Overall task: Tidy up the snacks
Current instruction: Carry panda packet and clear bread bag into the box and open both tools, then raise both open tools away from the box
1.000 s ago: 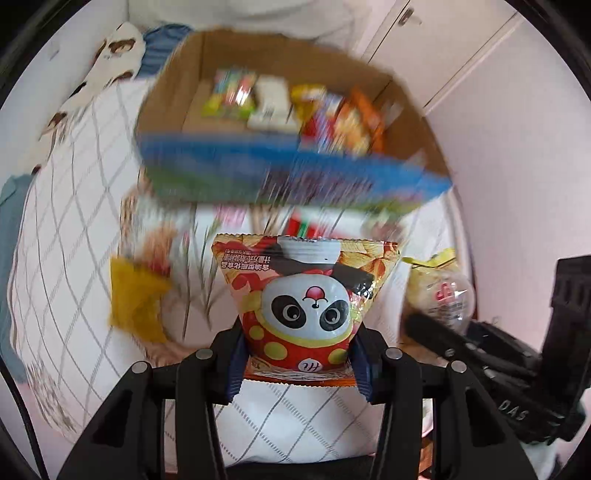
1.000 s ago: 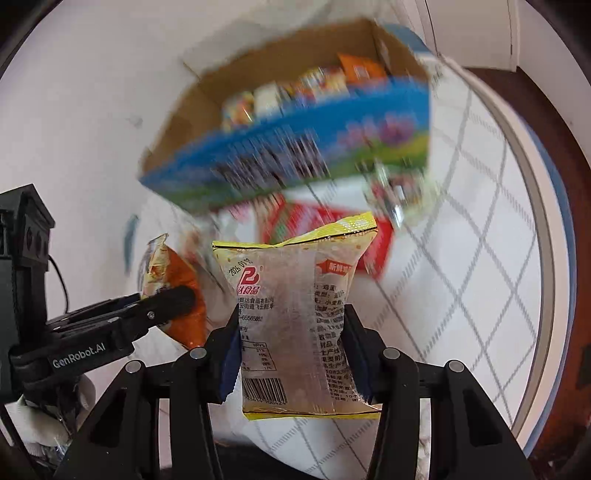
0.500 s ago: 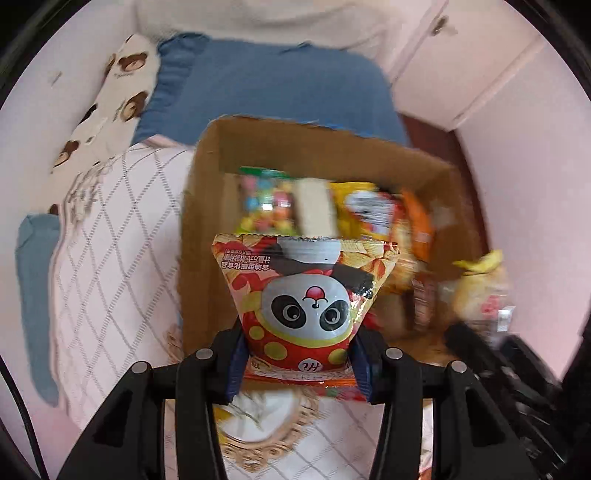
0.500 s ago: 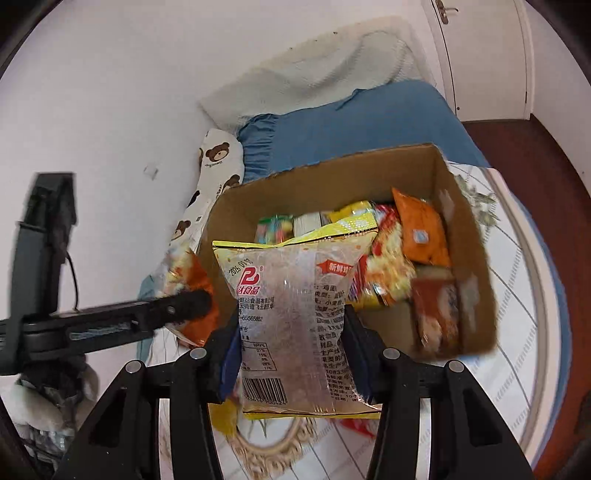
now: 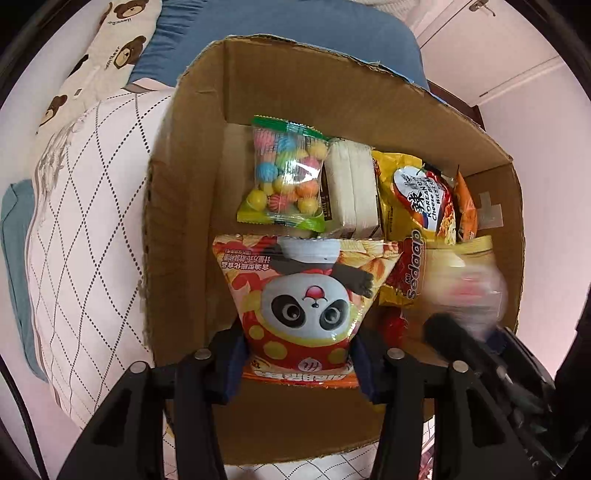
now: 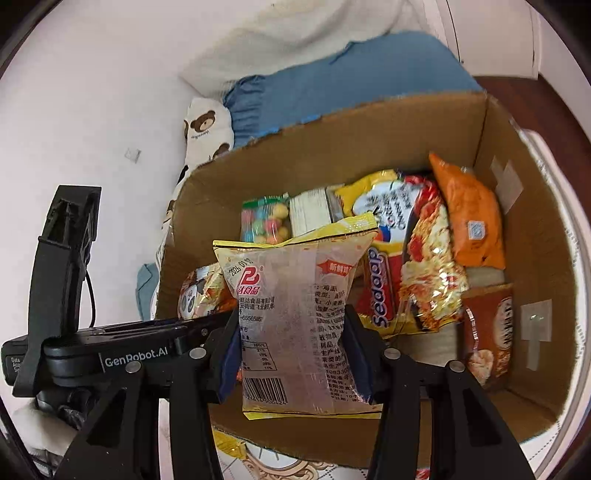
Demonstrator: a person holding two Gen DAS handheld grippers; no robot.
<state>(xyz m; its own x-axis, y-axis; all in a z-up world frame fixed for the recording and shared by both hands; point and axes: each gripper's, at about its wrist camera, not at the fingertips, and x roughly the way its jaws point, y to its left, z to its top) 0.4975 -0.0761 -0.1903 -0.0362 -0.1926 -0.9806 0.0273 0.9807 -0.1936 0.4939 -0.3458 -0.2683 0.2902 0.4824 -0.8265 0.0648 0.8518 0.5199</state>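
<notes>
My left gripper (image 5: 297, 360) is shut on a red and yellow panda snack bag (image 5: 303, 302), held over the near left part of an open cardboard box (image 5: 177, 206). My right gripper (image 6: 291, 360) is shut on a clear bag with yellow edges (image 6: 295, 317), held over the same box (image 6: 532, 258) beside the left gripper (image 6: 110, 354). The panda bag also shows in the right wrist view (image 6: 203, 291). The right gripper's bag appears blurred in the left wrist view (image 5: 469, 284). Inside the box stand a candy-ball bag (image 5: 284, 177), a white pack (image 5: 352, 192), a Sedaap noodle pack (image 6: 384, 291) and an orange bag (image 6: 469, 221).
The box sits on a bed with a white diamond-pattern quilt (image 5: 81, 229). A bear-print pillow (image 5: 99, 62) and a blue pillow (image 6: 332, 88) lie behind it. A white wall (image 6: 92, 92) is on the left, a door (image 6: 491, 33) at the back right.
Both grippers rose and moved forward over the box, from low in front of its blue printed side to looking down into it. Both bags stay gripped.
</notes>
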